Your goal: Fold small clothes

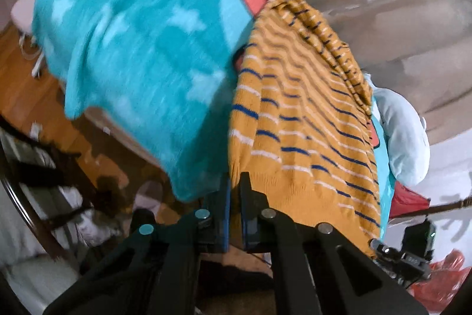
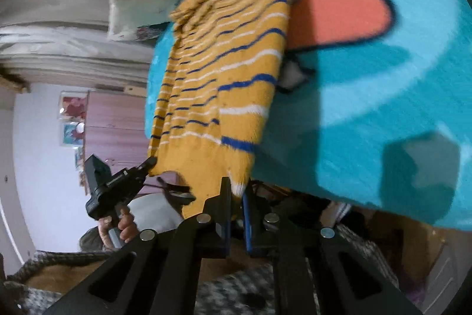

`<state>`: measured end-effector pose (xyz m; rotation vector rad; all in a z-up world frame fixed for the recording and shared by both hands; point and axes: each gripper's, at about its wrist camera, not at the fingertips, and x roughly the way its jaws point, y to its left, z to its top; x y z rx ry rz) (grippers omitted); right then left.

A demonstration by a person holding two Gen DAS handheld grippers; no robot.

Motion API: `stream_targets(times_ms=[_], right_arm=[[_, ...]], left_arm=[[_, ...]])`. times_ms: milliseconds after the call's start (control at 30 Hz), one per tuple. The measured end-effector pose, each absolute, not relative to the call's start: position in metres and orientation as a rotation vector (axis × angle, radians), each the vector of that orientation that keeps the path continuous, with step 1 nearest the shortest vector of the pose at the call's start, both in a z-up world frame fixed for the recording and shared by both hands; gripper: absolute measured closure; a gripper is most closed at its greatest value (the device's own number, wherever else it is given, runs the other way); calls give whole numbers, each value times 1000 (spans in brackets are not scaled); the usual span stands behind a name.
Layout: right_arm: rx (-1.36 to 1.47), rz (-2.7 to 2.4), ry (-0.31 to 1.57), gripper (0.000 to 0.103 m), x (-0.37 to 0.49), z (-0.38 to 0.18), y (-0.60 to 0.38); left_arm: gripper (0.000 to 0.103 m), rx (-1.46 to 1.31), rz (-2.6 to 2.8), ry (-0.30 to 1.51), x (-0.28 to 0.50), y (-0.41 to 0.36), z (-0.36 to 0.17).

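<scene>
1. Striped sweater (image 1: pixel 301 120), mustard with blue and white lines: it lies stretched over the teal star blanket (image 1: pixel 132 49) on the bed, its hem end lifted at the near edge and its bunched far end towards 12 o'clock in both views.
2. The teal star blanket is the largest thing here; its orange and white cartoon print shows at 1 o'clock in the right wrist view. It is fuzzy, so I judge the knit will cling and drag on it unless lifted.
3. To do this step well, I would keep both hem corners level and evenly taut, carry them up and over towards the bunched end together, and avoid twisting the fabric.
4. Left tool (image 1: pixel 235 182): clenched on one hem corner of the sweater, jaws nearly together with knit between them, pointing towards 12 o'clock along the garment.
5. Right tool (image 2: pixel 236 188): likewise gripping the other hem corner, a white-tipped edge pinched between its jaws.
6. In the right wrist view the left tool sits at 8 o'clock, held by the person's left hand (image 2: pixel 125 225).
</scene>
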<state>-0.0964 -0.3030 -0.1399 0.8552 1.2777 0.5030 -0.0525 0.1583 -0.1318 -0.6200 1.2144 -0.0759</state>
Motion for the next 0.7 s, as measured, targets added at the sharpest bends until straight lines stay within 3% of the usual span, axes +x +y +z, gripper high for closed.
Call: stream_targets(times_ms=[167,300,367,400,700], right_arm=[[864,477,1306,96,-95,-158,-308],[693,435,1296,92,-87,-152,-294],[671,414,1334,62,-83,-163,-295],[675,410,1357,57,-81,-169,-294],[696,504,1360,54,-69,-178,-280]], left_arm=[[98,-625,-43,1184,-51,160,-131],[98,-576,-22,1171,-45,155,-131],[98,-550,-9,1181,-42,152,-135],[98,-549,-4,1183,-42,154,-137],[98,-573,37,1204,-39,163,-156]])
